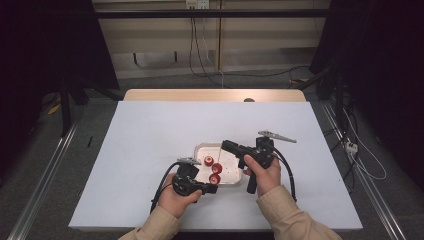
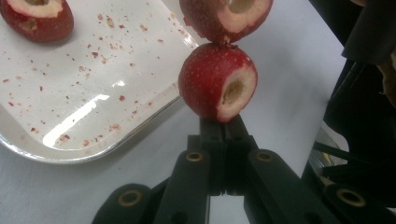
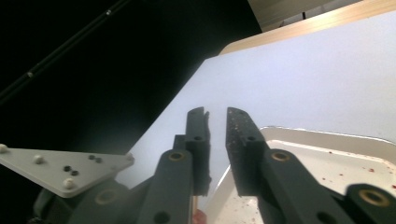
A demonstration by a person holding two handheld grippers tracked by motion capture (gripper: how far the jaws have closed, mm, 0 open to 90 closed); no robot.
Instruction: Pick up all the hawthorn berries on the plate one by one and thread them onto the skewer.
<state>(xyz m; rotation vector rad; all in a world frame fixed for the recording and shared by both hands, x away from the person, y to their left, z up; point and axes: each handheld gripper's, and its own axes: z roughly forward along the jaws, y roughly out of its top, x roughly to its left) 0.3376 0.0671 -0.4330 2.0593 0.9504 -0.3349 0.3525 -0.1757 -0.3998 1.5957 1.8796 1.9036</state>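
Two cored hawthorns (image 2: 217,81) sit threaded on a skewer (image 1: 219,151) pinched in the left gripper (image 2: 226,122). One more hawthorn (image 2: 37,16) waits on the tray (image 2: 70,140); the right gripper (image 3: 217,119) hovers slightly parted, empty.

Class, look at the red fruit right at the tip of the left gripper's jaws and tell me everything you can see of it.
The cored red fruit is round, its red skin finely speckled. One end is cut flat, showing pale flesh around a hollow hole. It sits right above the shut jaws of the left gripper, touches a second cored fruit above it, and lies beside the white tray.
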